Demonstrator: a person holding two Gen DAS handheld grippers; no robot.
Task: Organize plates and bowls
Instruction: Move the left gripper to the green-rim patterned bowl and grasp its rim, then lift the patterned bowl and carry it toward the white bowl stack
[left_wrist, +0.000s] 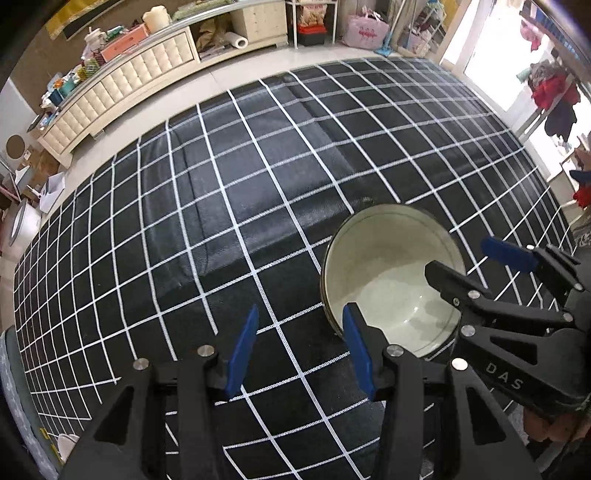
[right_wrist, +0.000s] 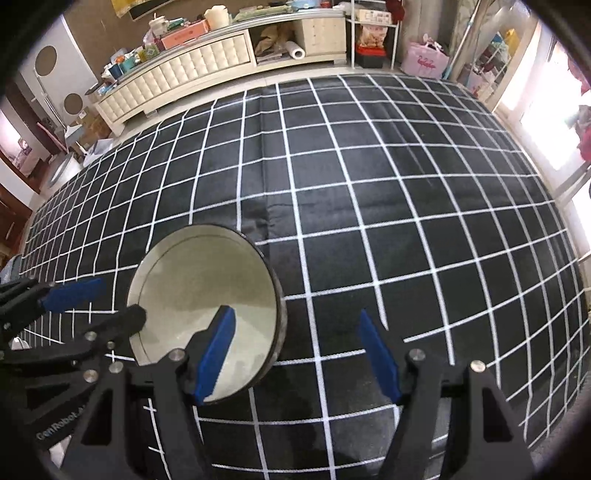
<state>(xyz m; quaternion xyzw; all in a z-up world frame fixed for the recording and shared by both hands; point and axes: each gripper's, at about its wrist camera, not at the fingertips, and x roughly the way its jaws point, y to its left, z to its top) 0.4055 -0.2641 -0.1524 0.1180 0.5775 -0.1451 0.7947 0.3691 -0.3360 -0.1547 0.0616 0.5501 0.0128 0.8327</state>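
Note:
A white bowl (left_wrist: 391, 273) with a dark outer rim sits on the black, white-gridded cloth (left_wrist: 221, 206). My left gripper (left_wrist: 300, 352) is open; its right finger (left_wrist: 356, 347) is at the bowl's left rim and its other finger is over bare cloth. My right gripper (right_wrist: 299, 354) is open too, with its left finger (right_wrist: 218, 350) over the bowl (right_wrist: 199, 295) and its right finger beyond the rim. Each wrist view shows the other gripper across the bowl: the right gripper (left_wrist: 460, 256) and the left gripper (right_wrist: 122, 301). Neither has its pads pressed on the bowl.
The gridded cloth (right_wrist: 369, 206) stretches far ahead and to both sides of the bowl. Beyond its far edge is pale floor, a long cream cabinet (left_wrist: 122, 88) loaded with clutter, and a pink bag (right_wrist: 424, 61). Bright windows are on the right.

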